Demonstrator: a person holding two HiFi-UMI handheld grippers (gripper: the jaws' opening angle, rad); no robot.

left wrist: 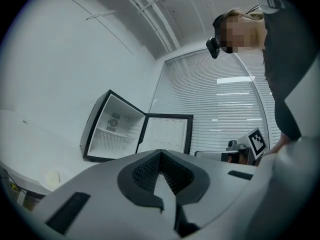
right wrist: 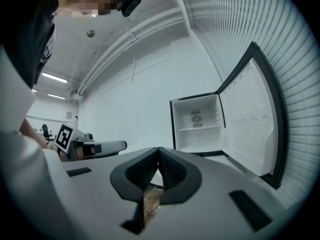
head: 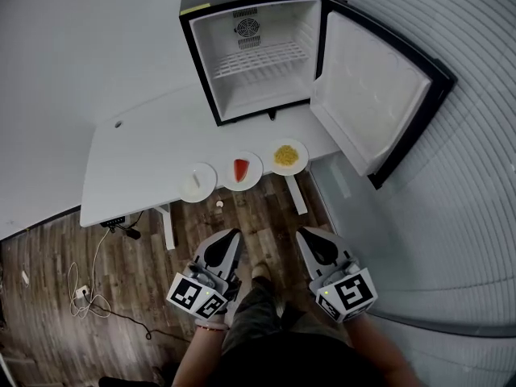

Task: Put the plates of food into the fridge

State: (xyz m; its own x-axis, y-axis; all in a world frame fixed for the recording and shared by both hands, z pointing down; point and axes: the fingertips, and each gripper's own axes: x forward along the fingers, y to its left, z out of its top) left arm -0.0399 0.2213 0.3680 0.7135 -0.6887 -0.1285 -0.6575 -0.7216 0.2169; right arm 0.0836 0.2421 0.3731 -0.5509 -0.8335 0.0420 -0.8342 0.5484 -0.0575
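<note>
Three plates sit in a row along the front edge of the white table (head: 137, 160): one with white food (head: 198, 181), one with red food (head: 242, 170), one with yellow food (head: 288, 156). Behind them the small black fridge (head: 254, 51) stands empty, its door (head: 375, 95) swung wide to the right. My left gripper (head: 234, 234) and right gripper (head: 303, 234) are held low near my body, well short of the table. Both are shut with nothing in them. The fridge (left wrist: 112, 129) shows beyond the closed tips in the left gripper view, and the fridge (right wrist: 197, 124) likewise in the right gripper view.
Wooden floor lies between me and the table, with a small white object (head: 218, 205) on it. Cables and a plug (head: 85, 293) lie on the floor at the left. Window blinds (head: 476, 216) run along the right, close to the open door.
</note>
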